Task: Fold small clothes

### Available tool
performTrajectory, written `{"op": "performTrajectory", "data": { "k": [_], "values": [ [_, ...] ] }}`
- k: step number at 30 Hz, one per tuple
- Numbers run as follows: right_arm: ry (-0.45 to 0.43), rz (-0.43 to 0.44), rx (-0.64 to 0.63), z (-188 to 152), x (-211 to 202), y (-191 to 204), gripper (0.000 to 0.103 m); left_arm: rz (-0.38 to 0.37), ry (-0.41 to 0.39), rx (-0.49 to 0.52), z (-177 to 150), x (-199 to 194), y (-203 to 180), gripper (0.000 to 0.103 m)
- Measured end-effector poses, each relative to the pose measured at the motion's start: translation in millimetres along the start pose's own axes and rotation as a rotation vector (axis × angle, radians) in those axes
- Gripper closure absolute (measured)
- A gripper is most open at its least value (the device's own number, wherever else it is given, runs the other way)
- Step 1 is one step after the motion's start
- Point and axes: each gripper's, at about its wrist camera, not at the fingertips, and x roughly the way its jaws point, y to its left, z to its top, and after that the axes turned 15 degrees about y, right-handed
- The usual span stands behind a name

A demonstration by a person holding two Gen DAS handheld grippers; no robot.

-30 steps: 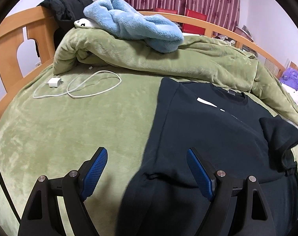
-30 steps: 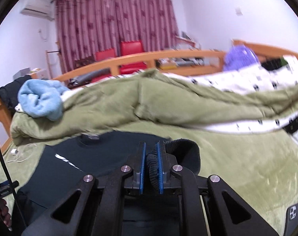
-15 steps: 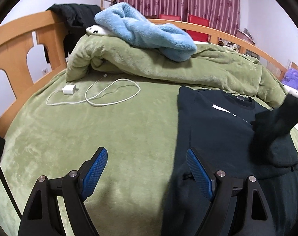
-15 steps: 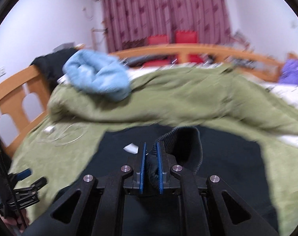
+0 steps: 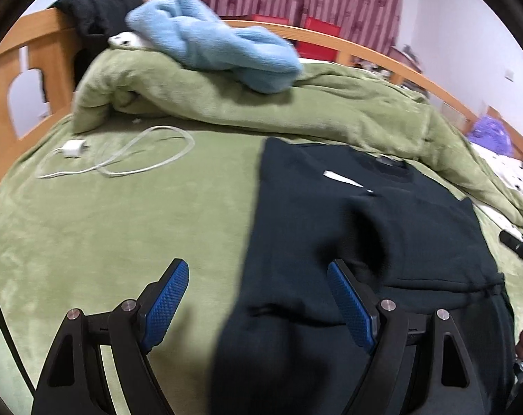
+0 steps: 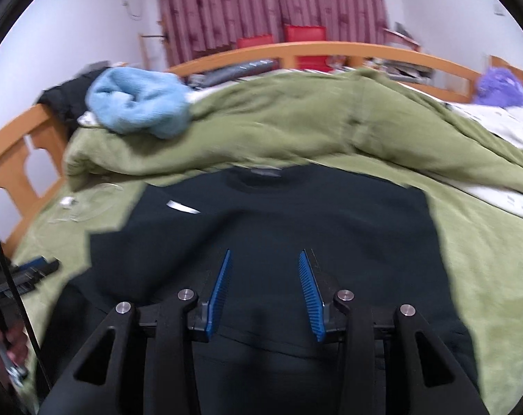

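Note:
A black sweatshirt (image 5: 330, 207) lies flat on the green bed cover (image 5: 105, 224), collar toward the far side, with one sleeve (image 5: 372, 228) folded across its chest. My left gripper (image 5: 258, 297) is open and empty, above the sweatshirt's left edge. My right gripper (image 6: 264, 287) is open and empty, hovering over the middle of the sweatshirt (image 6: 278, 228). The left gripper's tip shows at the left edge of the right wrist view (image 6: 36, 269).
A white charger and cable (image 5: 116, 159) lie on the cover at far left. A bunched green quilt (image 5: 244, 103) with a light blue fleece (image 5: 213, 41) on top runs behind the sweatshirt. A wooden bed rail (image 5: 16, 79) borders the bed.
My right gripper carried the sleeve cuff leftward over the chest, then opened and let it go. The sleeve now lies on the sweatshirt. The left gripper shifted slightly and stayed open.

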Motion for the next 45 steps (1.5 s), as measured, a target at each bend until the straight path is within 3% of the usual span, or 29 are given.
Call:
{"op": "performTrajectory", "data": {
  "k": [5,10,15,19,24,29,30,39,45],
  "values": [
    [0.047,-0.053,0.078,-26,3,-66,0.063,-0.009,0.017,0.043,-1,9,-34,0.022],
    [0.068,-0.068,0.149,-41,7,-107,0.063,-0.023,0.041,0.046,-2,18,-55,0.022],
    [0.077,-0.093,0.123,-42,4,-123,0.059,-0.006,0.044,0.044,0,32,-66,0.024],
    [0.088,-0.110,0.120,-46,10,-135,0.058,-0.025,0.056,0.027,9,46,-67,0.035],
    [0.107,-0.090,0.171,-45,22,-154,0.058,-0.046,0.032,0.004,18,59,-70,0.040],
    [0.148,-0.086,0.185,-41,43,-155,0.056,-0.026,0.040,0.001,25,72,-73,0.091],
    [0.153,-0.092,0.183,-41,46,-155,0.056,-0.020,0.026,0.002,27,70,-72,0.094],
    [0.132,-0.083,0.201,-38,39,-154,0.056,-0.014,-0.097,0.001,41,27,-49,0.096],
    [0.129,-0.072,0.184,-38,39,-148,0.056,-0.005,-0.077,0.006,33,24,-41,0.095]
  ]
}}
